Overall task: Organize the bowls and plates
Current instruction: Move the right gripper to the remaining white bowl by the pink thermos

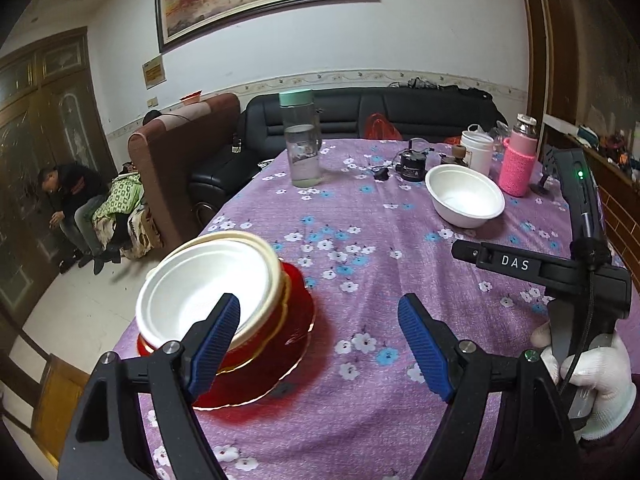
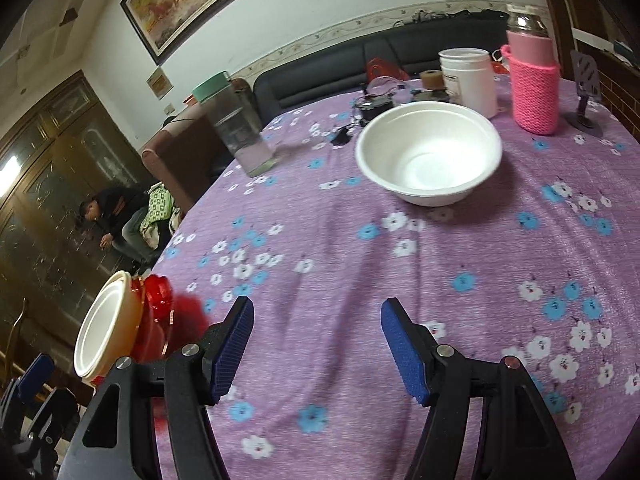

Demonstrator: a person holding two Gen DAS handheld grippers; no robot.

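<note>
A stack of bowls (image 1: 208, 292) stands near the table's left edge: a white bowl in a cream one, in a red bowl, on a red plate (image 1: 280, 364). My left gripper (image 1: 319, 304) is open just right of it, with its left finger in front of the stack and only cloth between the jaws. A single white bowl (image 1: 464, 196) sits farther back on the right. In the right wrist view that white bowl (image 2: 428, 156) lies ahead of my open, empty right gripper (image 2: 317, 306). The stack (image 2: 120, 328) shows at the left there.
A green-lidded water bottle (image 1: 302, 140), a white jar (image 1: 476, 150), a pink-sleeved flask (image 1: 518, 160) and a small black device (image 1: 412, 164) stand at the back of the purple flowered tablecloth (image 1: 360, 240). A gloved hand (image 1: 600, 372) holds the right tool. A person sits beyond the left edge.
</note>
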